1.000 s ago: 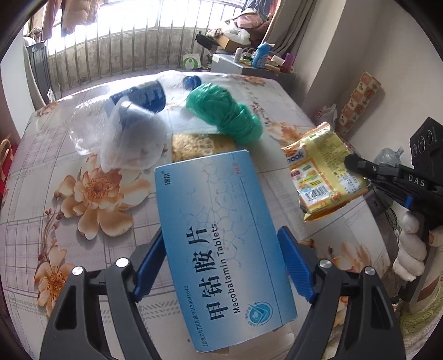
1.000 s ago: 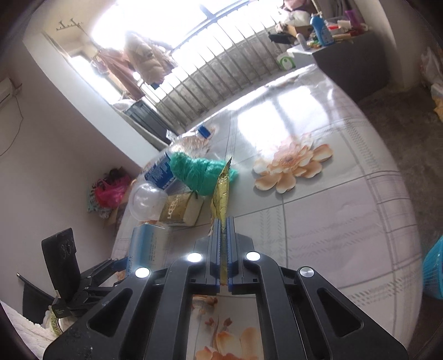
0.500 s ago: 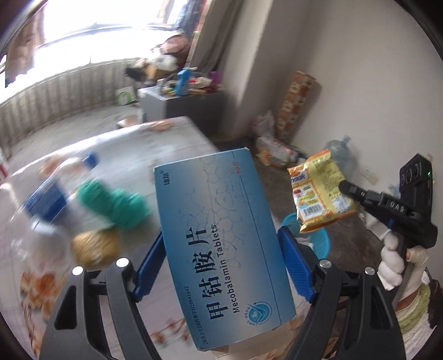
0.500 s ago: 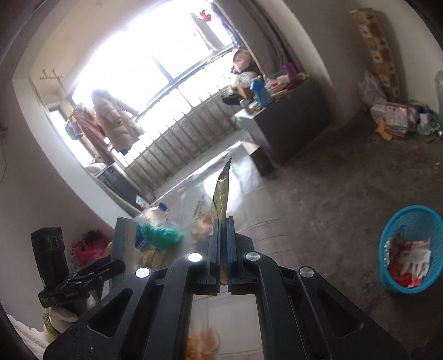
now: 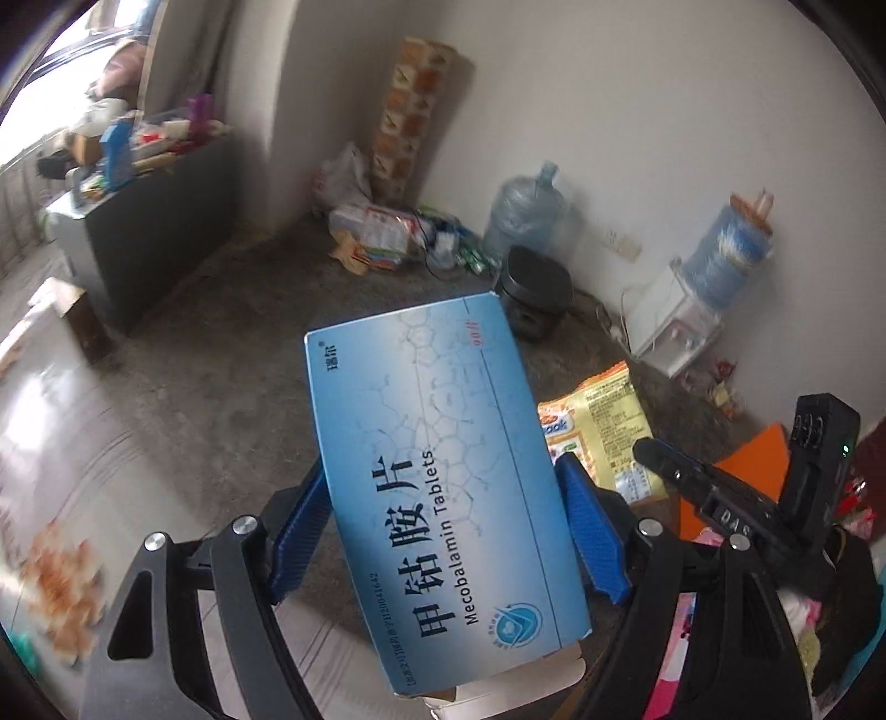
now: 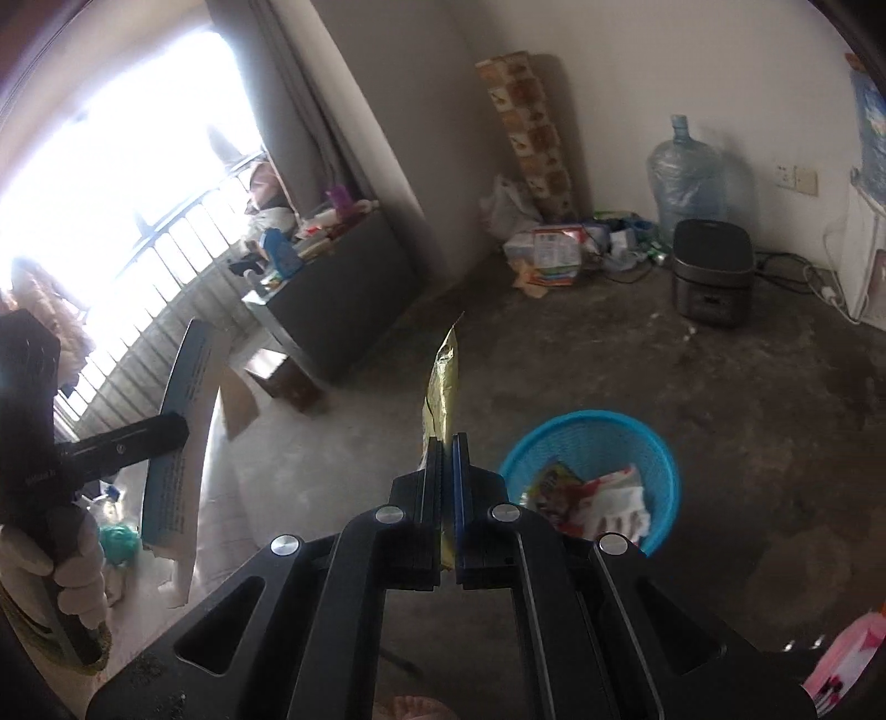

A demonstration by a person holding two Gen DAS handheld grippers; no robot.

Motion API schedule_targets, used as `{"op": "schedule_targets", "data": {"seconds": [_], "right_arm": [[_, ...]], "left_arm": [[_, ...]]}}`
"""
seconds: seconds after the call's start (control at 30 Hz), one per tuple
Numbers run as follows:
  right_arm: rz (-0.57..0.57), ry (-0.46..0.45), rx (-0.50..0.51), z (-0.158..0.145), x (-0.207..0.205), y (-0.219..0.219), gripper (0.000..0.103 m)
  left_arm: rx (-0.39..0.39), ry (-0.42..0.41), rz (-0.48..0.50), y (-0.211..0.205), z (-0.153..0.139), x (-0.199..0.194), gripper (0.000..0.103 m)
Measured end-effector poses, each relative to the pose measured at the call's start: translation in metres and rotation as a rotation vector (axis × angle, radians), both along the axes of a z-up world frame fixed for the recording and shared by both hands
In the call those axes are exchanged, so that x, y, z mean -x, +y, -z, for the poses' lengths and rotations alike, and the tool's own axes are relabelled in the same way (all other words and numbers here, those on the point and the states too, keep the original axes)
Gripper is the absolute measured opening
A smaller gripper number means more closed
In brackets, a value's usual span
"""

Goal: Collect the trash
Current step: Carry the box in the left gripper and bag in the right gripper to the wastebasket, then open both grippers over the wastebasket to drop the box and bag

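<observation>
I see a bare grey concrete floor (image 6: 637, 343) filling the middle of both views, stained dark in patches. White plaster walls (image 5: 637, 111) meet at a corner (image 6: 559, 44) near the upper centre. Daylight blows out the barred window (image 6: 138, 221) at upper left, with a grey curtain (image 6: 310, 111) hanging beside it. A dark cabinet (image 6: 343, 299) stands under the curtain, its top cluttered. In the corner leans a tall patterned roll (image 6: 531, 127), with bags (image 6: 548, 249) heaped at its foot. Right of them stand a water jug (image 6: 686, 177) and a black cooker (image 6: 714, 277). A wall socket (image 6: 797, 178) sits at upper right, and a white dispenser (image 5: 681, 327) shows at right in the left view.
</observation>
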State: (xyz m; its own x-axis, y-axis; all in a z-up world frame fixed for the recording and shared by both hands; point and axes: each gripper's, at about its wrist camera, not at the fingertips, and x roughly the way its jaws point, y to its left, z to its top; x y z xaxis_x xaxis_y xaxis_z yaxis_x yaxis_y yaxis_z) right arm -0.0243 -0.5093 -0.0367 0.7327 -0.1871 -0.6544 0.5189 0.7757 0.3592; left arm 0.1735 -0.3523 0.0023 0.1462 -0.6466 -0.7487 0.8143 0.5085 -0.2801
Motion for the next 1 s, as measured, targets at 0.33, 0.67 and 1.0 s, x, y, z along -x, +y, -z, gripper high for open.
{"op": "schedule_targets", "data": {"seconds": [0.33,0.67,1.0], "right_arm": [[0.229,0.166,-0.139,0.118,-0.038,-0.078,0.045],[0.312,0.147,-0.181,0.126,-0.005,-0.071,0.047],[0.247,0.064,0.036,0.047,-0.007,-0.012,0.063]], "left_arm": [[-0.117,0.052,0.068,-0.16,0.1,-0.018,0.088],[-0.041,-0.029,0.019,-0.123,0.091,-0.022,0.088],[0.152,-0.128,-0.107,-0.005,-0.005,-0.008,0.089]]}}
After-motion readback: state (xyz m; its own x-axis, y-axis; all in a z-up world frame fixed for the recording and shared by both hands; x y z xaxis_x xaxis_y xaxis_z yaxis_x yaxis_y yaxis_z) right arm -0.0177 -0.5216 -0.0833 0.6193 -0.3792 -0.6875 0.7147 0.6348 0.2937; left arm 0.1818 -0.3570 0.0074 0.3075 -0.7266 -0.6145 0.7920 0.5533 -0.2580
